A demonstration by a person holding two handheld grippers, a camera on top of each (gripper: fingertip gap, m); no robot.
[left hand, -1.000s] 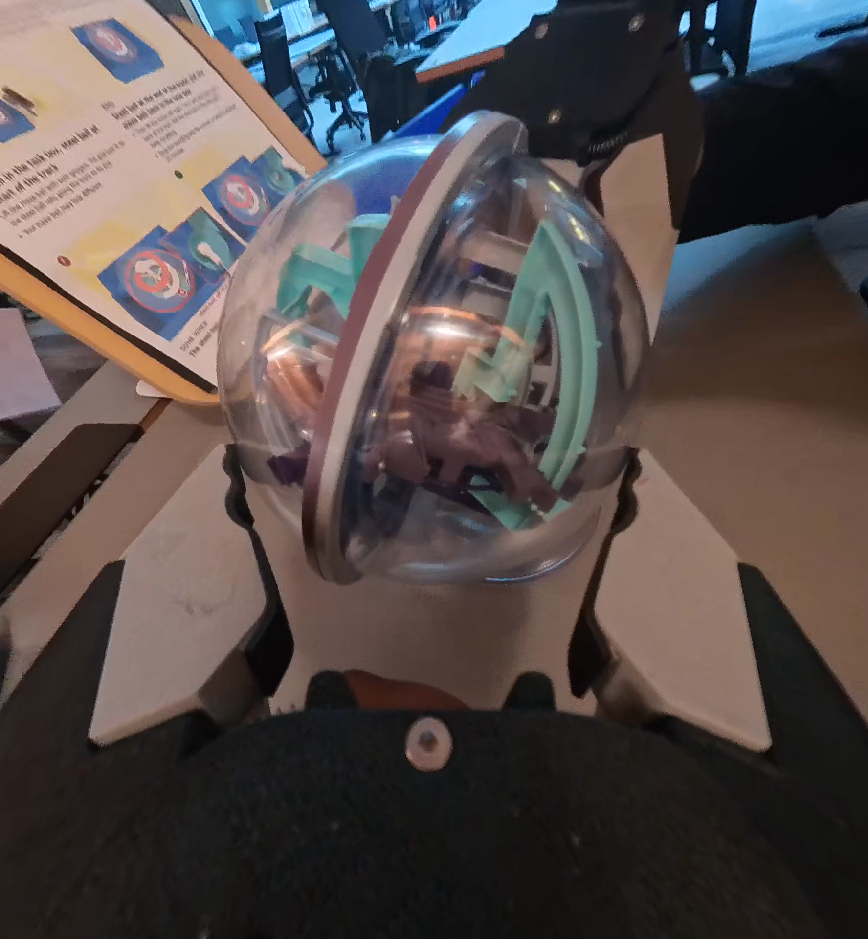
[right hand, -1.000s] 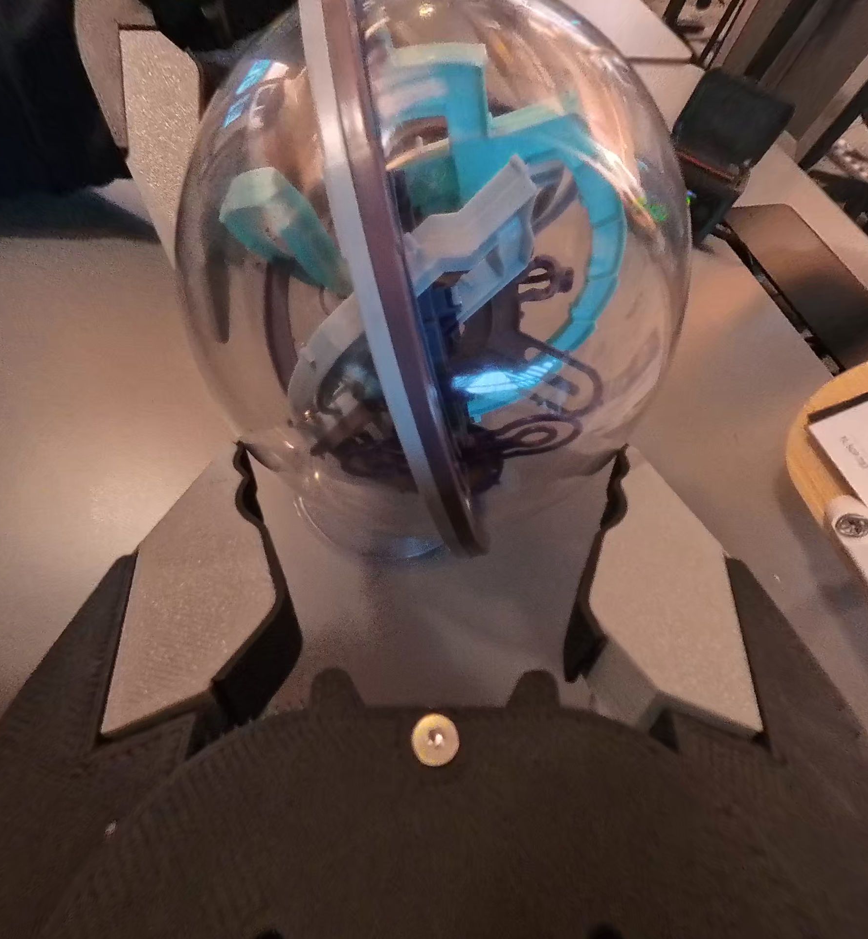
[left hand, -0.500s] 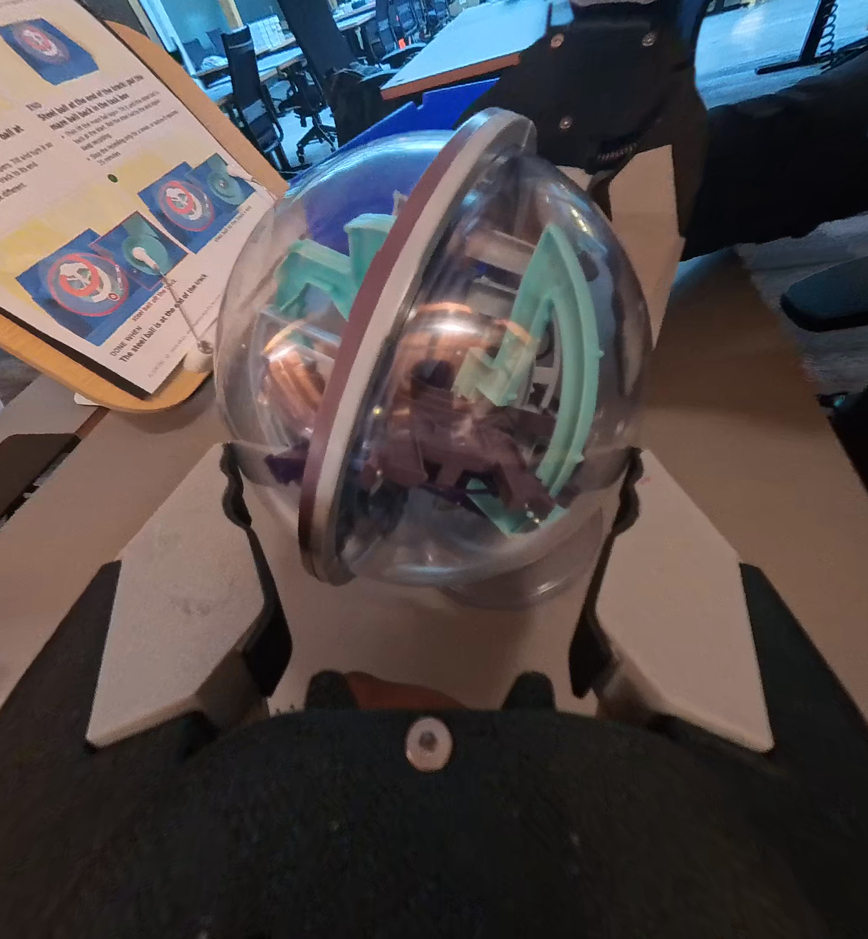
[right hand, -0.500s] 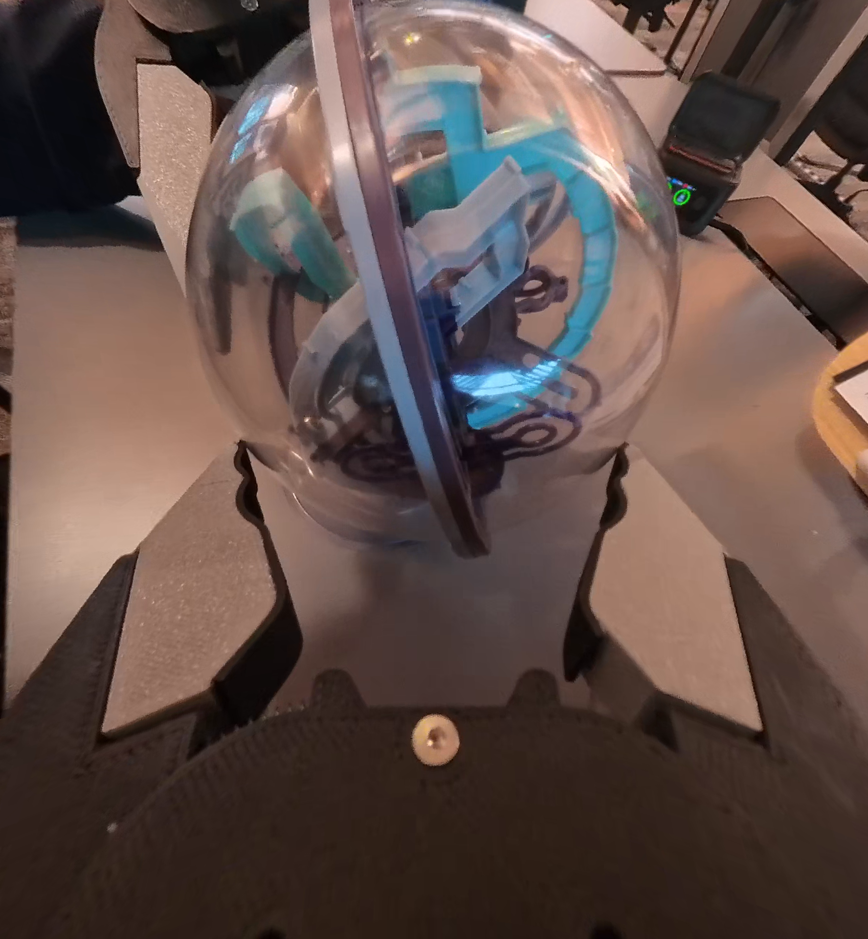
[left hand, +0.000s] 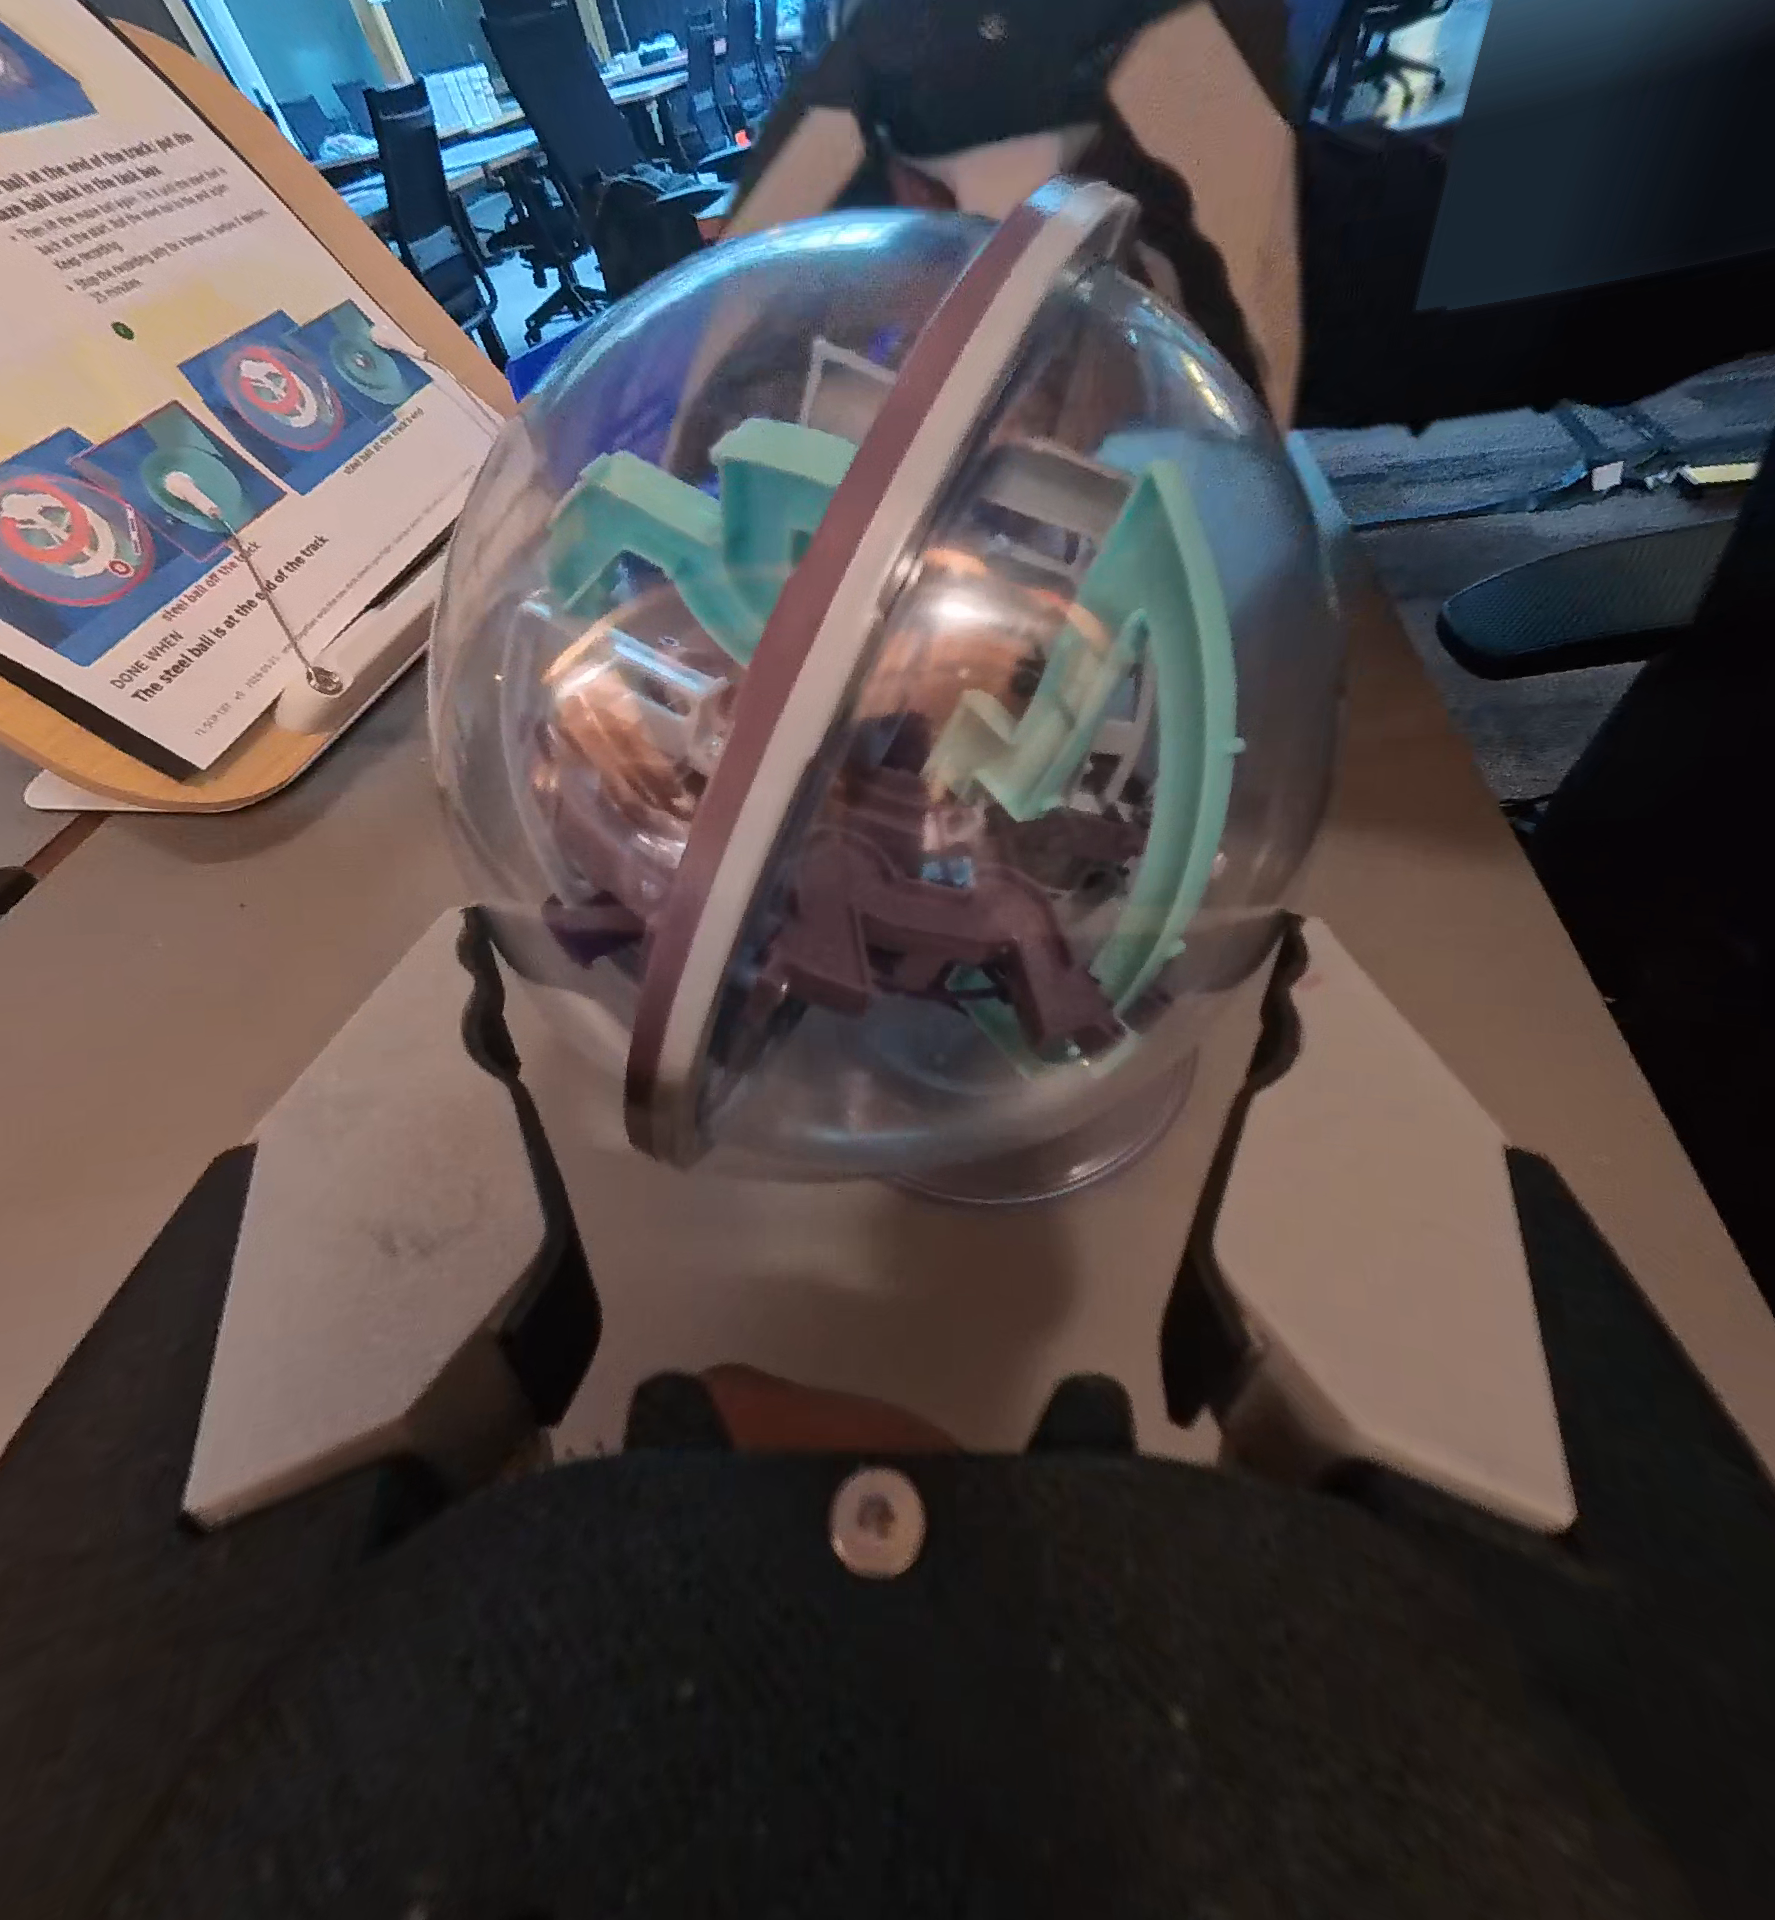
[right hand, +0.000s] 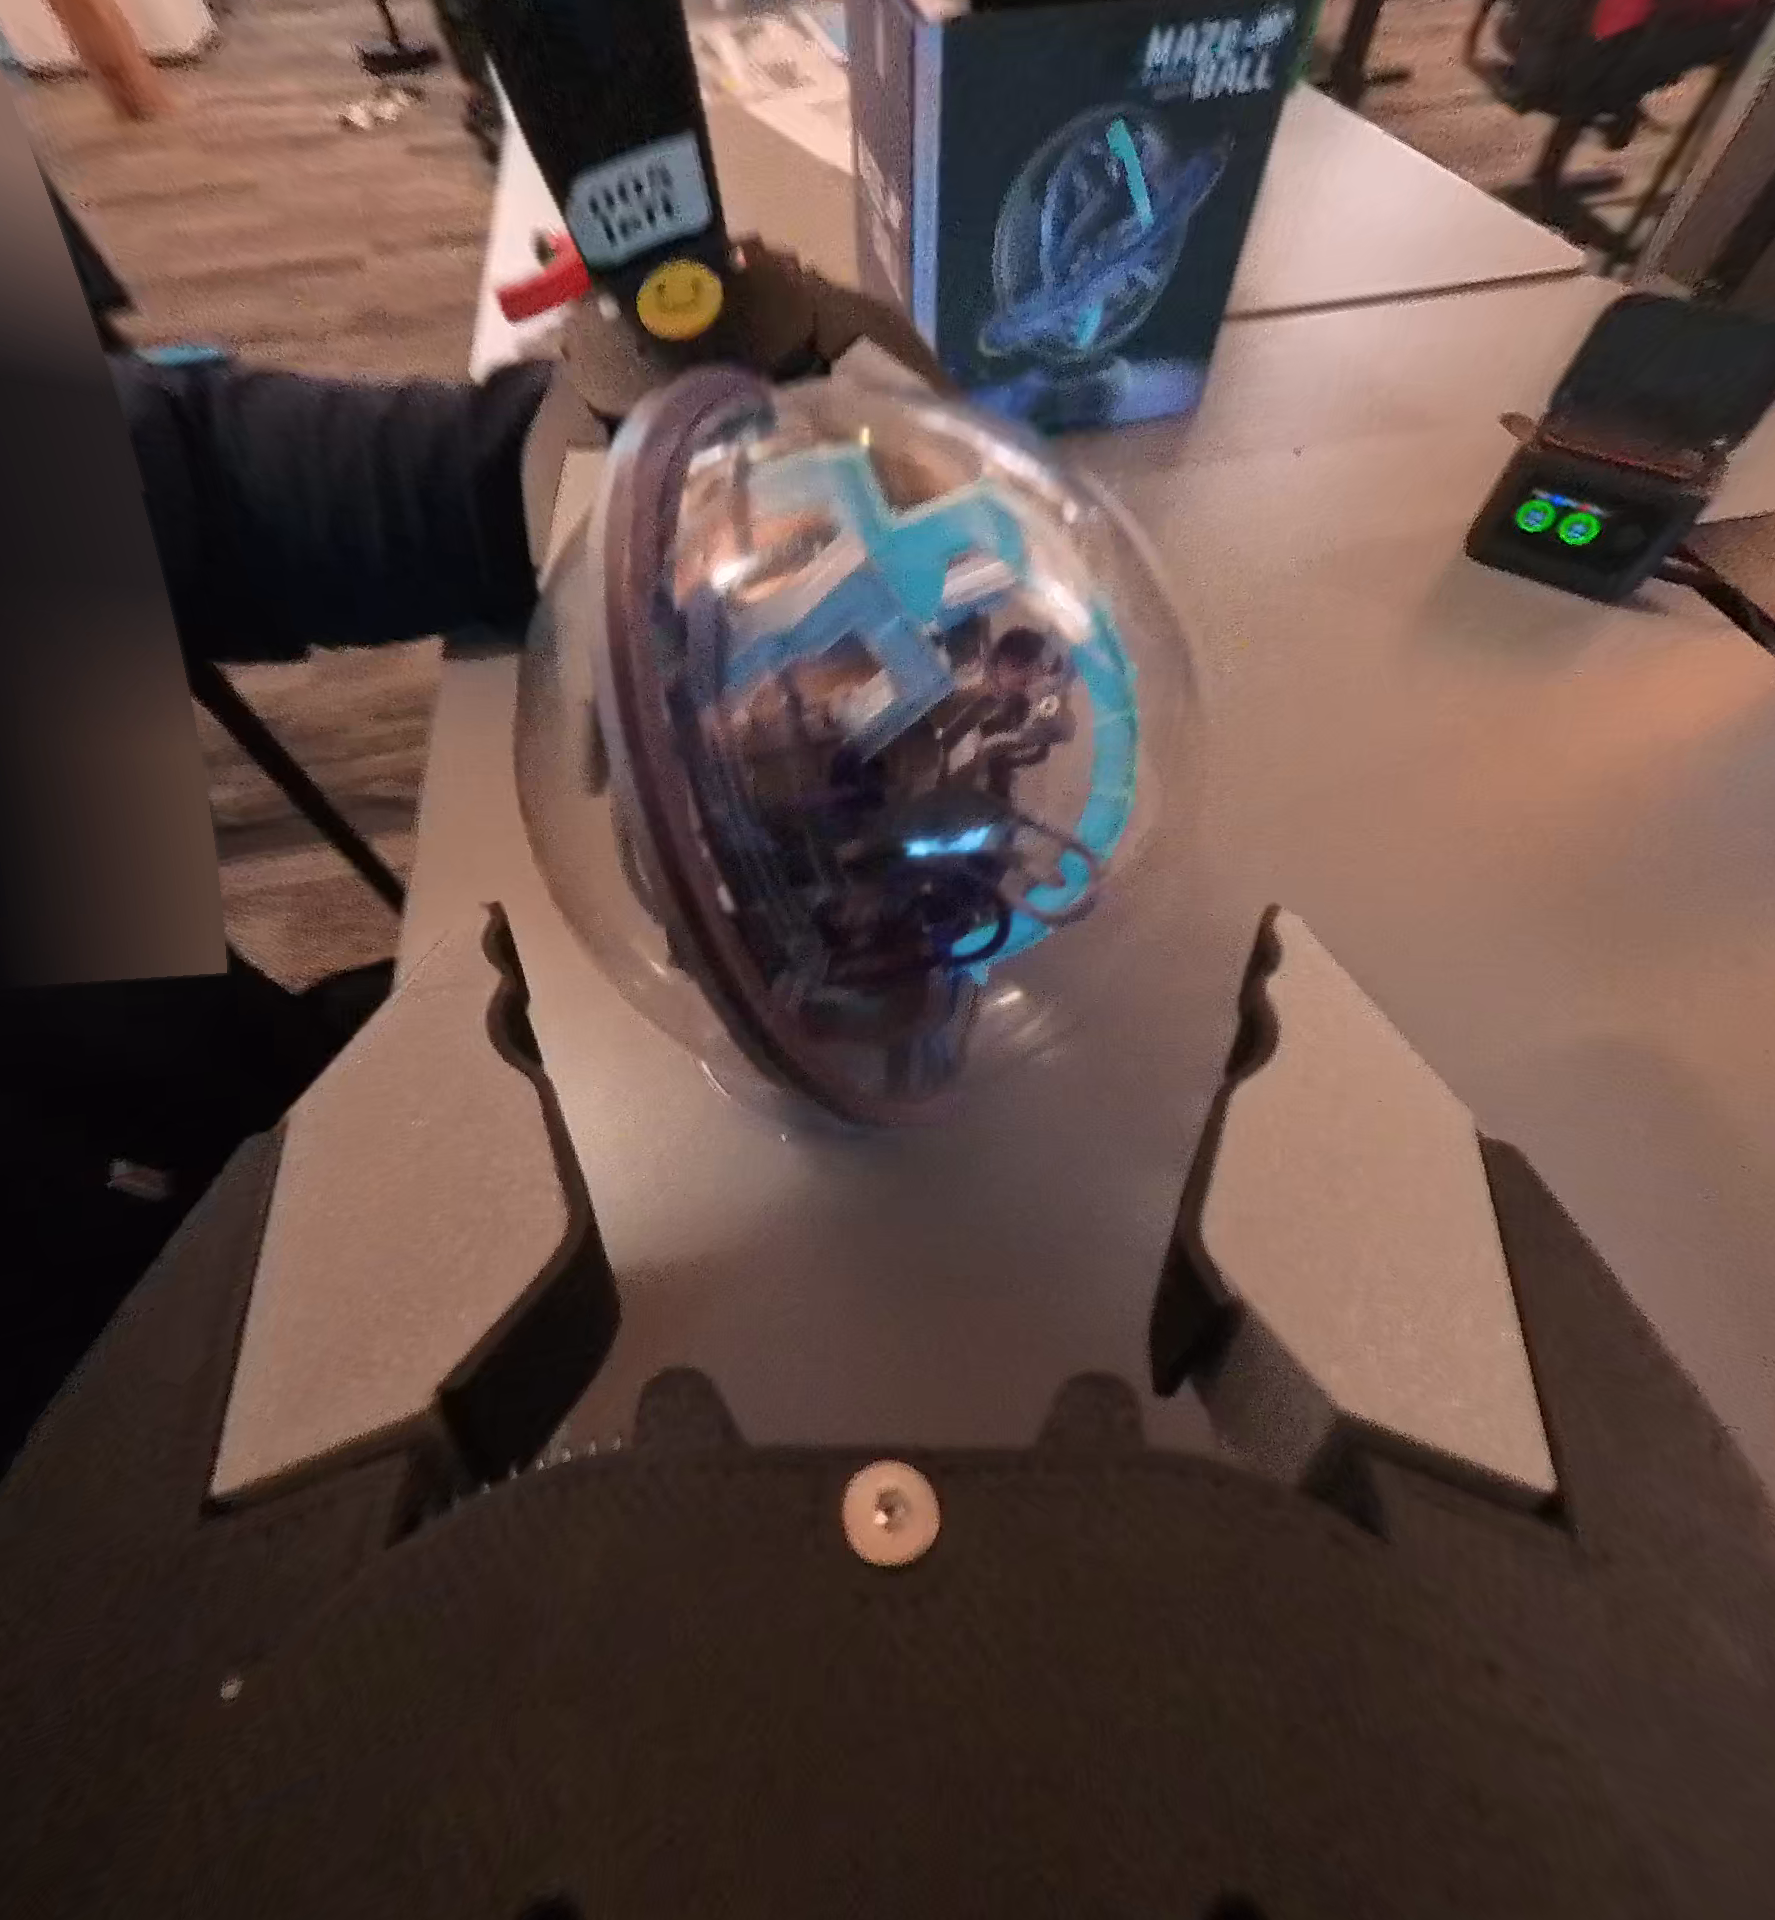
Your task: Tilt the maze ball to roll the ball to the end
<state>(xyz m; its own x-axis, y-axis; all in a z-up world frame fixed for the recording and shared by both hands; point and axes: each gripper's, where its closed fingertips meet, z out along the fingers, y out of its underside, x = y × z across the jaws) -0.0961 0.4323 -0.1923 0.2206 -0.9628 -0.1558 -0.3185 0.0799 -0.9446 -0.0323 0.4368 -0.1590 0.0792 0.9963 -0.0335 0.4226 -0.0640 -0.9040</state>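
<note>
The maze ball (left hand: 893, 675) is a clear sphere with teal, grey and purple tracks and a slanted rim band. My left gripper (left hand: 883, 935) is shut on it, with both fingertips touching its lower sides. Its underside meets a clear round stand (left hand: 1070, 1153) on the table. In the right wrist view the ball (right hand: 841, 727) is blurred and lies beyond my right gripper (right hand: 883, 935), which is open and empty with its fingertips clear of the ball. The left gripper's body (right hand: 644, 239) shows behind the ball. I cannot make out the steel ball inside.
A wooden board with an instruction sheet (left hand: 135, 416) leans at the left of the grey table (left hand: 187, 987). The blue maze ball box (right hand: 1091, 208) stands behind the ball. A small black device with green lights (right hand: 1589, 520) sits to the right. The table edge runs at the left (right hand: 426, 831).
My right gripper has let go of the ball and drawn back from it. The left gripper still holds the ball, now lower, with the stand showing beneath it.
</note>
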